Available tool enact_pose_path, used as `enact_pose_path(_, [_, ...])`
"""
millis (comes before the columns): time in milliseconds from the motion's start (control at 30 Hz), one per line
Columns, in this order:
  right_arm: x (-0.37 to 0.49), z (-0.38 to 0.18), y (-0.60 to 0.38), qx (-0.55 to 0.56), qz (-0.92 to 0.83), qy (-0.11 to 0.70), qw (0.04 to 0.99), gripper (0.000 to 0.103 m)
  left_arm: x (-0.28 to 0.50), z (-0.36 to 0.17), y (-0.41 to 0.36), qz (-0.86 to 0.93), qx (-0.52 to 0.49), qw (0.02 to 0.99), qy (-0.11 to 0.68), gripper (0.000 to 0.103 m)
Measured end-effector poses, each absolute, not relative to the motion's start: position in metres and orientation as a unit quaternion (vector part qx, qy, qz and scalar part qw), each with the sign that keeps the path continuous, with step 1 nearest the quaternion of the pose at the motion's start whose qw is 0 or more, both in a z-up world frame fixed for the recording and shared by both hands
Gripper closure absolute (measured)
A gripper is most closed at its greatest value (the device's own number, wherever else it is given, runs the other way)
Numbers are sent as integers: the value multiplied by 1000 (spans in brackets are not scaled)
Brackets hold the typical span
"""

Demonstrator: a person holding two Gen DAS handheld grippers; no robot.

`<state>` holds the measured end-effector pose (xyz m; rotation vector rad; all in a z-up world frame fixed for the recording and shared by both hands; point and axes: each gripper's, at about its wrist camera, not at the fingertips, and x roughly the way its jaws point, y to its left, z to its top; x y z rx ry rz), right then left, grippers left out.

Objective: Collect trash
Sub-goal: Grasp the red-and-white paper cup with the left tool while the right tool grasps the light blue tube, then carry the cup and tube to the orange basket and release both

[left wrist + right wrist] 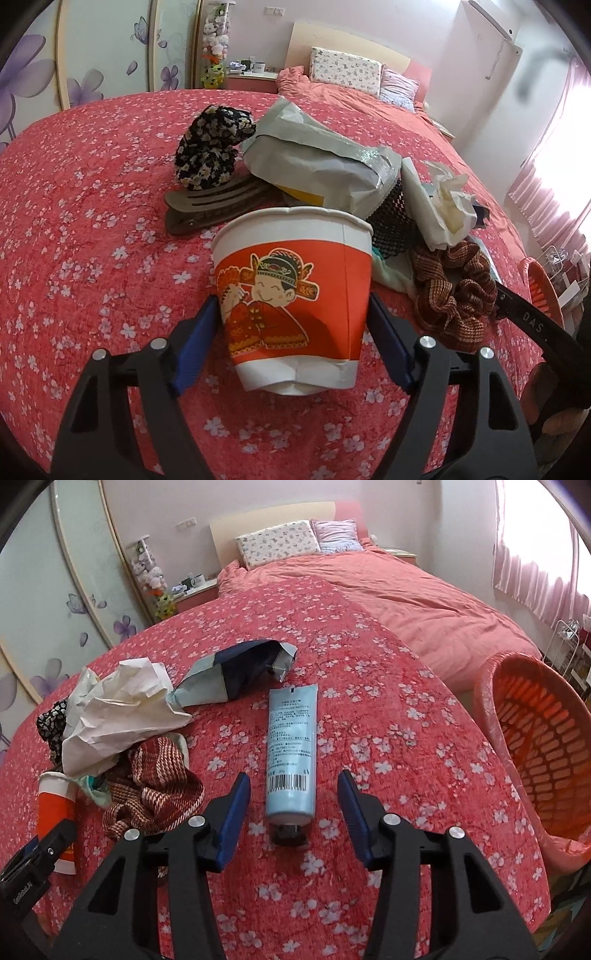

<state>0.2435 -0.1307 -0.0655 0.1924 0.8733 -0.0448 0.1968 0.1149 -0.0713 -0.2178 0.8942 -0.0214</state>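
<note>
A paper cup (295,288) with a red band and a cartoon figure stands upright on the red flowered bedspread (92,221). My left gripper (293,301) is shut on it, one blue pad against each side of the cup's lower half. In the right wrist view a pale blue tube (291,746) lies flat with its dark cap (289,836) toward me. My right gripper (293,775) is open astride the tube's lower end, with a gap showing on both sides. The cup (55,805) shows at that view's left edge.
Behind the cup lie a grey mailer bag (325,158), crumpled tissue (450,203), a brown scrunchie (454,291), a flowered scrunchie (210,147) and a hair clip (207,210). A torn foil pouch (236,672) lies beyond the tube. An orange basket (535,738) stands off the bed's right.
</note>
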Motion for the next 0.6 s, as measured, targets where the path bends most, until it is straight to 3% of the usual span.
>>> enact_pose_path(167, [242, -68, -123, 58, -25, 415, 908, 75, 198, -71, 117, -11, -106, 895, 433, 26])
enact_pose_path(600, [219, -61, -141, 78, -14, 390, 917, 76, 190, -67, 116, -20, -108, 901, 421, 28])
